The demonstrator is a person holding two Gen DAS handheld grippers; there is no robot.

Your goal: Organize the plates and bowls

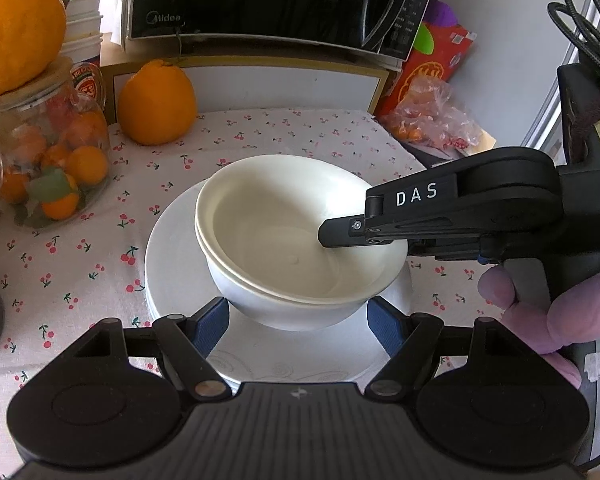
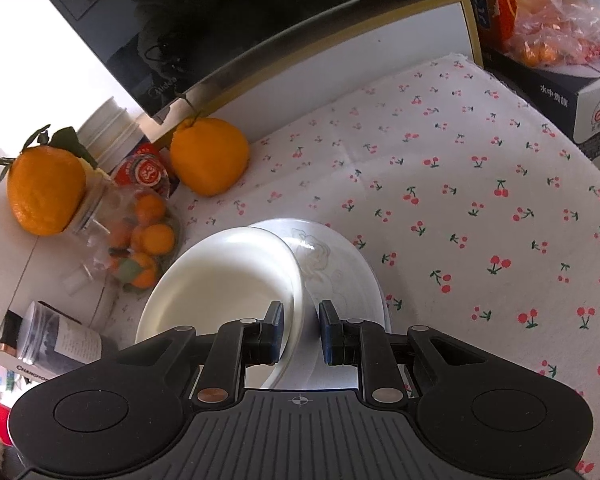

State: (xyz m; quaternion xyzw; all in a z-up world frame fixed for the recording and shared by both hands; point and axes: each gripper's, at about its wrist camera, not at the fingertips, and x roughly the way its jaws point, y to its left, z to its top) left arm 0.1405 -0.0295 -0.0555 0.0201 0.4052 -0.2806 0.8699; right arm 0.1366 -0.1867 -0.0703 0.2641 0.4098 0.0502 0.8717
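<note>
Two white bowls sit nested, slightly tilted, over a white plate (image 1: 172, 264) on the cherry-print cloth. My left gripper (image 1: 298, 326) straddles the lower bowl (image 1: 252, 300) near its base, and both blue pads (image 1: 210, 326) touch its sides. My right gripper (image 1: 332, 236) reaches in from the right, one finger inside the upper bowl (image 1: 268, 232). In the right wrist view the right gripper (image 2: 300, 332) is shut on the bowl's (image 2: 220, 276) rim, one pad inside and one outside. The patterned plate (image 2: 352, 272) shows behind the bowl. A hand holds the right gripper's handle.
A glass jar of small oranges (image 1: 48, 160) with a big orange on its lid stands left. Another orange (image 1: 156, 102) sits before the microwave (image 1: 276, 0). A plastic bag (image 1: 432, 120) and red box are at the back right. Cherry-print cloth (image 2: 480, 200) lies to the right.
</note>
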